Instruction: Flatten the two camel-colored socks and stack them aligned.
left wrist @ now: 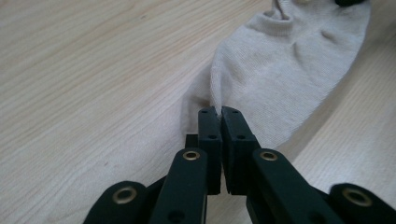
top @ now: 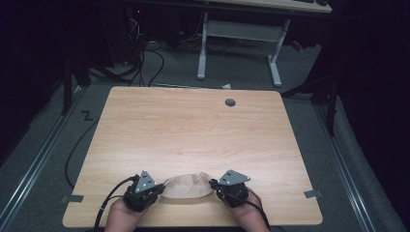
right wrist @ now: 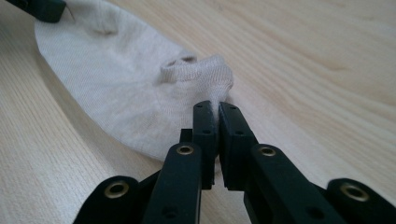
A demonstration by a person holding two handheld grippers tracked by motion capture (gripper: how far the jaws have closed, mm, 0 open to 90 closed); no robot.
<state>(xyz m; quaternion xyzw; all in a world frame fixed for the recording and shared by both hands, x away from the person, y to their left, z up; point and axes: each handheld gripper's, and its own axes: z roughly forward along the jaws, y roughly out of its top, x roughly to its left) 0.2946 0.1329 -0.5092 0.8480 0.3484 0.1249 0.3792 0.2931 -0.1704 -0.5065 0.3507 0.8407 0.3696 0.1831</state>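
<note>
Both grippers, left gripper (left wrist: 219, 111) and right gripper (right wrist: 216, 105), have jaws clenched on beige sock (top: 186, 187) ends; pull evenly, keep it flat on counter (top: 193, 130).

The sock's (top: 186, 187) ends are hidden under both grippers, forearms cut off at the bottom edge

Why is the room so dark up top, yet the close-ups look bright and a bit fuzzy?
High view: light falls on the pale wooden table, the surroundings stay dark. Left gripper view: the beige knitted sock is sharp, the left gripper blurs near the lens. Right gripper view: the right gripper likewise softens low down.
</note>
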